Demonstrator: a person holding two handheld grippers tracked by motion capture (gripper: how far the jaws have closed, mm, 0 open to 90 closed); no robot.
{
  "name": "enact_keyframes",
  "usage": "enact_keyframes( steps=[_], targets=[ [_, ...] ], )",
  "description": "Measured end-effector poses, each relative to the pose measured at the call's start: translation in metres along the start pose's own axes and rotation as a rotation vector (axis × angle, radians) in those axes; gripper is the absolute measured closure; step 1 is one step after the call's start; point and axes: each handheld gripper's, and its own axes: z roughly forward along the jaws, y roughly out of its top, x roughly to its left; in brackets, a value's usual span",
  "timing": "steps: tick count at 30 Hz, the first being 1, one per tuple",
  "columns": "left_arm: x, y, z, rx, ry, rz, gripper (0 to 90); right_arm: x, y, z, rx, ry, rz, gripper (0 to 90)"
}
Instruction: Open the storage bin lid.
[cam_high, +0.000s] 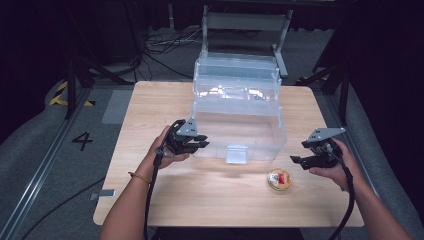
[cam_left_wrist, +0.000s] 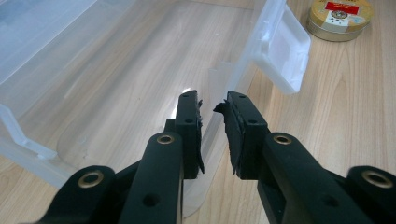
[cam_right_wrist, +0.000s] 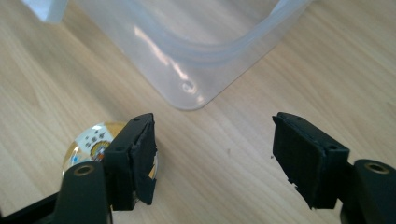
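High view: the see-through plastic box (cam_high: 239, 125) sits mid table, its far part hard to make out, w/ the small round gold tin (cam_high: 279, 179) just in front, near the right gripper (cam_high: 303, 153). Left gripper view: the left gripper (cam_left_wrist: 212, 109) pinches the box's thin clear wall, jaws nearly closed. Right gripper view: jaws wide apart w/ nothing between, one black jaw hiding part of the shiny tin (cam_right_wrist: 91, 142).

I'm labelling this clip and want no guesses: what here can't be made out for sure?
- Print on the round gold tin with a red label: too small in the high view, half hidden behind a jaw in the right gripper view.
- Left tool: its jaws straddle the clear plastic storage box wall; whether the pads touch it is unclear.
- Upper tiers of the box: glare in the high view hides any contents.
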Motion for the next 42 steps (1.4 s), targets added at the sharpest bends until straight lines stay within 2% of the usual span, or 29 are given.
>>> enact_keyframes(
  steps=[10,22,27,29,34,39,42],
  targets=[
    [0.000,0.000,0.002,0.001,-0.002,0.002,75.2,0.021,-0.013,0.012,0.069,0.090,-0.048,28.3],
    [-0.001,0.000,0.002,0.004,0.003,0.004,75.0,0.044,-0.014,0.034,0.159,0.173,-0.092,24.6],
    [-0.001,0.000,0.002,0.001,0.003,0.010,74.9,0.048,-0.012,0.042,0.190,0.198,-0.093,24.6],
    [-0.001,0.000,0.002,0.000,0.004,0.010,74.9,0.048,-0.012,0.045,0.200,0.189,-0.103,23.9],
    [-0.002,0.000,0.003,0.001,0.004,0.005,74.6,0.046,-0.011,0.049,0.202,0.185,-0.092,21.6],
    [-0.004,0.003,0.009,0.035,0.019,0.035,70.6,0.046,-0.010,0.050,0.214,0.208,-0.079,22.0],
    [-0.003,0.002,0.009,0.032,0.015,0.031,70.4,0.049,-0.008,0.048,0.228,0.229,-0.103,22.1]
  ],
)
